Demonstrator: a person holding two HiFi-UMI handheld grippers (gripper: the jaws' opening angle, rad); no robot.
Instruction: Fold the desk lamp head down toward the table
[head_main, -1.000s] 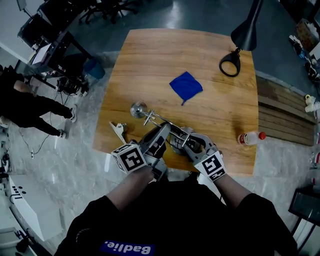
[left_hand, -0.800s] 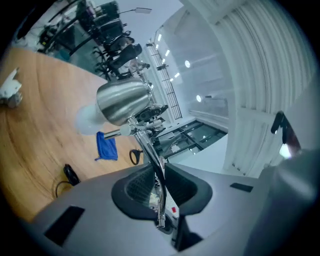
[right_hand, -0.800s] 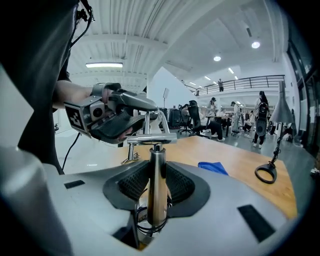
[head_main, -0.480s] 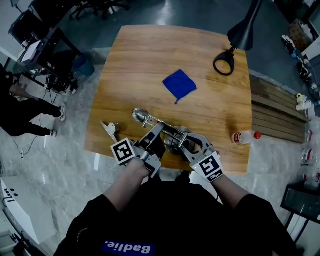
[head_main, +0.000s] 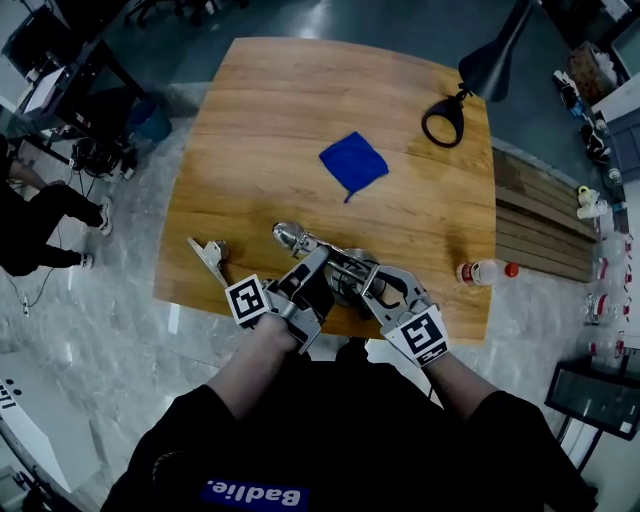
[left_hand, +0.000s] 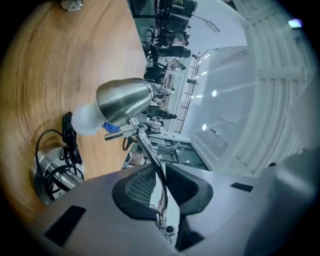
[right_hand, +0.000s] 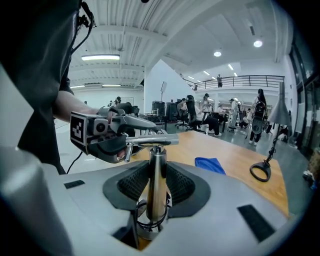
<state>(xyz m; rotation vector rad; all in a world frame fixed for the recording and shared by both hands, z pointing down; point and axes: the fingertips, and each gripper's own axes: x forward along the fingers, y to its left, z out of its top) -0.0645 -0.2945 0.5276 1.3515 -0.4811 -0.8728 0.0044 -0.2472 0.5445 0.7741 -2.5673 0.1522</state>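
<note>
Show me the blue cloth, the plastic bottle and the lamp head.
blue cloth (head_main: 352, 163): head view, middle of the cloth.
plastic bottle (head_main: 480, 271): head view, its body, beside the red cap.
lamp head (left_hand: 124, 99): left gripper view, the metal shade.

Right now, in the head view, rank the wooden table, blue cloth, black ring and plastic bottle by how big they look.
1. wooden table
2. blue cloth
3. black ring and plastic bottle: too close to rank; the ring looks wider, the bottle longer.
</note>
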